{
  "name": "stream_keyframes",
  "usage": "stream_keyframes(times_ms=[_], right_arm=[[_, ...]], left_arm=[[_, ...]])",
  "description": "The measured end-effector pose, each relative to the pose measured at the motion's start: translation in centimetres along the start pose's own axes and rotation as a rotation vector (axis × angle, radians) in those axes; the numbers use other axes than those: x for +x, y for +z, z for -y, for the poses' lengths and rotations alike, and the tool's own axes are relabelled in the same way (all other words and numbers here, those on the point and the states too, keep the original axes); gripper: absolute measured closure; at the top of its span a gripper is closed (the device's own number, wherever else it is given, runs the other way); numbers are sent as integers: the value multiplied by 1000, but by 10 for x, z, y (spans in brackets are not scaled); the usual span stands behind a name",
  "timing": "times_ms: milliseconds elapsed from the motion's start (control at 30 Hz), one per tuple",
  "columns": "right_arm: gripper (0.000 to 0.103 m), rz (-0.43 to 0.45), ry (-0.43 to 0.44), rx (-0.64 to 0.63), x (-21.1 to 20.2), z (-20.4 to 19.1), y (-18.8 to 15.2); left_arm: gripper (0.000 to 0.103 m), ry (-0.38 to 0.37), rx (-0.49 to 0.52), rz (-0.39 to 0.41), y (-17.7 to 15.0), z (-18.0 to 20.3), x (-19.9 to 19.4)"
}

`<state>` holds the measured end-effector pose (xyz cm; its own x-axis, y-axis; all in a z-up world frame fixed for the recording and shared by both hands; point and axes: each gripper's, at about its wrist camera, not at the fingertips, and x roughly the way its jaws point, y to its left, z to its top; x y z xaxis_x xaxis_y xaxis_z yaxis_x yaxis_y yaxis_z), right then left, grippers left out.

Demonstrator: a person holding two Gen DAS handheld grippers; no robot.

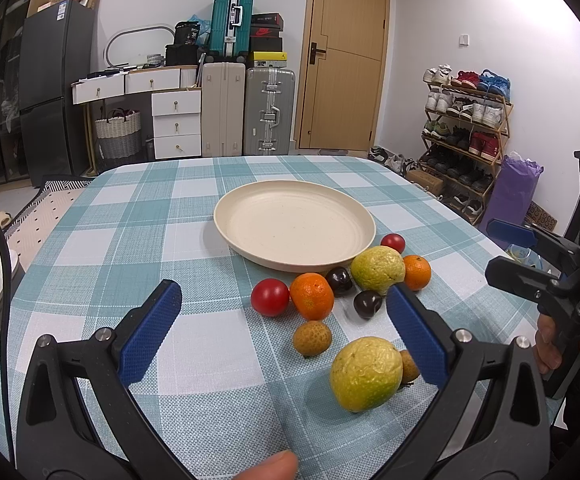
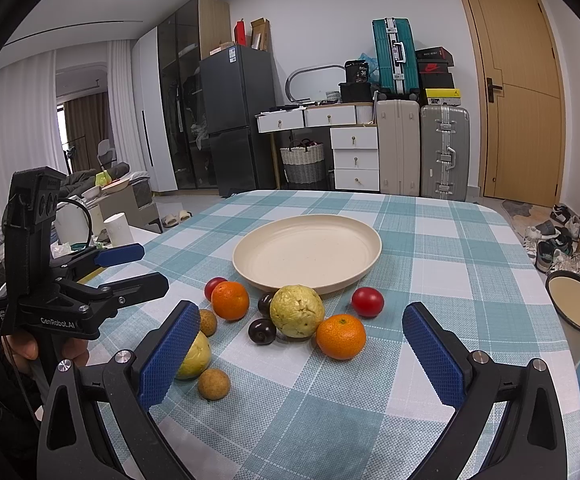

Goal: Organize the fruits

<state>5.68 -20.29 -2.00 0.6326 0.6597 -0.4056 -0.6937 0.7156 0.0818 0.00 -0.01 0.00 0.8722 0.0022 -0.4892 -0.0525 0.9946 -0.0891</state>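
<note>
Left tongs [image 1: 284,312] spread wide, holding nothing; right tongs [image 2: 300,334] likewise; fruits lie on counter [image 2: 430,240] beside empty plate [image 2: 250,258].

Left gripper [image 1: 284,304], right gripper [image 2: 300,320]: both agape.

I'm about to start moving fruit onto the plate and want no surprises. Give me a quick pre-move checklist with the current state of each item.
1. Plate free to receive fruit: ok, nothing lies in it.
2. Left claw open: ok, wide apart, holding nothing.
3. Right claw open: ok, holding nothing.
4. All fruit on the tablecloth, none fallen off: ok in these views.
5. Nearest yellow-green fruit free to grasp: not ok, a small brown fruit sits right against it.
6. Fruit firmness: cannot tell.
</note>
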Motion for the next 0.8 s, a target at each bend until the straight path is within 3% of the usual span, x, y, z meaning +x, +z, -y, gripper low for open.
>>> stream_keyframes(times_ms=[400,600,800], right_arm=[[0,-20,-14,10,5,1,0],[0,-102,-8,55,18,11,-1],[0,-136,-46,103,23,23,-2]], left_arm=[[1,-2,3,-1,0,0,0],[1,-1,11,3,-2,4,-1],[1,-36,21,-68,-2,7,8]])
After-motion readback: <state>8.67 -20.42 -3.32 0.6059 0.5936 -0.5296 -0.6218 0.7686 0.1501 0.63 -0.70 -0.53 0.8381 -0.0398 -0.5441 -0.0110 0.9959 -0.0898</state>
